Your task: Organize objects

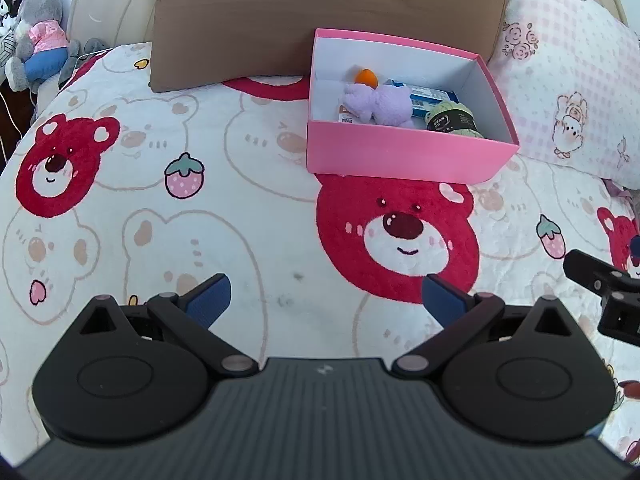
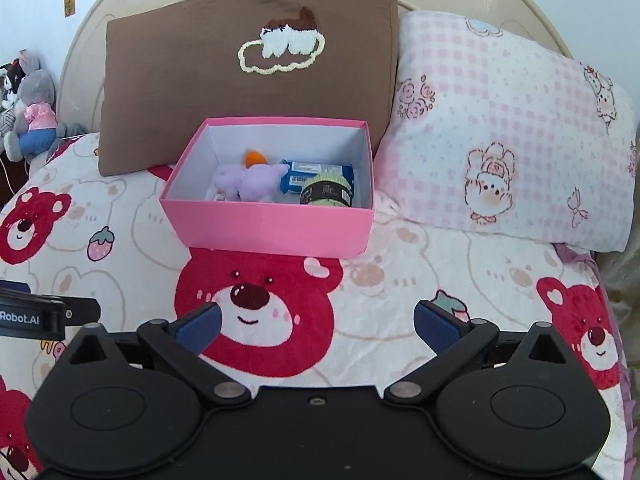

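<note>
Pink box (image 1: 404, 156) sitting on bedspread (image 1: 248, 216) against brown pillow (image 1: 280, 20), holding purple plush (image 1: 380, 106), yarn (image 1: 454, 120), blue packet (image 1: 428, 96). Left gripper (image 1: 326, 300) and right gripper (image 2: 316, 326) hovering near box, well short of it, both spread wide, gripping 0 items.

A brown pillow (image 2: 248, 76) and a pink checked pillow (image 2: 508, 136) lean at the far side of the bear-print blanket (image 2: 400, 280), with stuffed toys (image 2: 32, 120) (grey ones) far left.
</note>
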